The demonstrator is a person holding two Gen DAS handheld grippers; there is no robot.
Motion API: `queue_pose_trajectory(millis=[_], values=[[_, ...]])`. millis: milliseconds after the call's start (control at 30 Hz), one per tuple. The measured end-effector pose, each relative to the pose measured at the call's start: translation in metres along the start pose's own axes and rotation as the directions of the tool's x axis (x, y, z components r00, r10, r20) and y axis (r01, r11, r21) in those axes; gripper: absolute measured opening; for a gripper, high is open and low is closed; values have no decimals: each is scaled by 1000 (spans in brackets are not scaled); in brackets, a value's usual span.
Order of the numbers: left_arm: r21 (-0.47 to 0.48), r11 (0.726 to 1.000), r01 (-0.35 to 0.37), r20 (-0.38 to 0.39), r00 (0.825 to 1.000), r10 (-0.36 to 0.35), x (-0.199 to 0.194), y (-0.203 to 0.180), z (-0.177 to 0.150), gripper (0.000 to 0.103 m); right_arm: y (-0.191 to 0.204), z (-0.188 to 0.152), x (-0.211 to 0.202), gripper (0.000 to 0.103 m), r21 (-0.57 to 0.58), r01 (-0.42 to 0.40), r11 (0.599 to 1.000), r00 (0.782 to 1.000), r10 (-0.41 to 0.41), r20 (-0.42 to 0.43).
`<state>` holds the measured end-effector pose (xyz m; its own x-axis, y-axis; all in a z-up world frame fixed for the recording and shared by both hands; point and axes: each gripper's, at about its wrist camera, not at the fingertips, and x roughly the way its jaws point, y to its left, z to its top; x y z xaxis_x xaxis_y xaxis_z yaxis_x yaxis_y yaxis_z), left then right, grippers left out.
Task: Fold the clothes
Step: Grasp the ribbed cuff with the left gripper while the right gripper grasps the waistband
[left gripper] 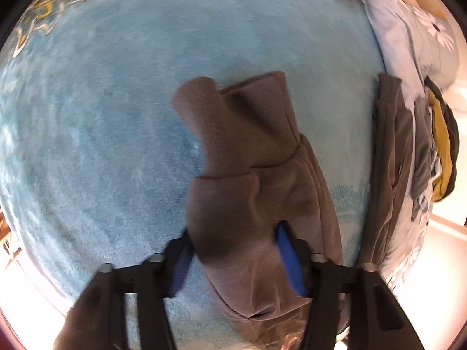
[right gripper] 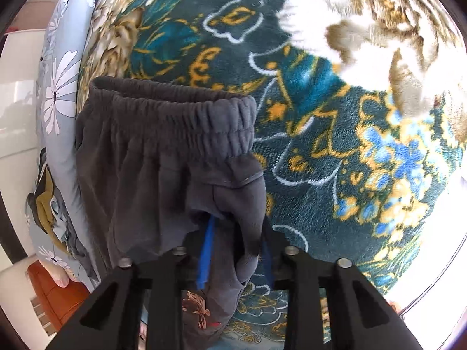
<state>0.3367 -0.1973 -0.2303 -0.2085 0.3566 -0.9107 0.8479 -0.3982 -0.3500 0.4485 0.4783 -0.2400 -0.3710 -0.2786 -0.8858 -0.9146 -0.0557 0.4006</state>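
Left wrist view: the left gripper clamps the brown trousers' cuffed leg lying on the blue blanket. The right gripper pinches dark fabric just below the trousers' elastic waistband, over the blanket's floral part.

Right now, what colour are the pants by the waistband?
Dark grey pants, shown best in the right wrist view.

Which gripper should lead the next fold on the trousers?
Probably right. The right gripper pinches the grey trousers just below the flat waistband, while the left gripper clamps the bunched cuff end.
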Motion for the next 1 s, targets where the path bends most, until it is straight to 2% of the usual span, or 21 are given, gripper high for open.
queue_pose_trajectory(millis=[100,200,300,400,533,567,667,767,1000], values=[[-1,1000,-18,13,1000,18,-8,3,-2,22,7,-4,-12,9,-24,-12,1000,1000,12,4],[14,1000,-18,28,999,17,-19,-1,-4,15,17,-9,-27,7,-53,-25,998,1000,26,11],[58,998,-22,36,999,20,-37,-7,-5,10,26,-13,-44,6,-63,-41,997,999,42,25],[119,992,-45,27,999,42,-59,4,-9,10,26,-21,-56,6,-87,-45,995,999,47,22],[117,988,-106,1,994,106,-80,21,-6,10,15,-32,-67,6,-63,-60,996,998,60,1],[98,990,-98,-5,995,99,-83,18,-6,10,14,-32,-70,6,-52,-72,996,997,72,-2],[58,995,-81,-19,996,82,-86,-6,4,10,30,-31,-76,6,-54,-98,994,995,98,0],[48,993,-107,-32,994,108,-89,-40,14,10,60,-22,-77,6,-78,-127,989,992,128,4],[89,995,-51,-47,997,55,-98,-122,41,10,135,-3,-82,6,-118,-199,973,980,201,4]])
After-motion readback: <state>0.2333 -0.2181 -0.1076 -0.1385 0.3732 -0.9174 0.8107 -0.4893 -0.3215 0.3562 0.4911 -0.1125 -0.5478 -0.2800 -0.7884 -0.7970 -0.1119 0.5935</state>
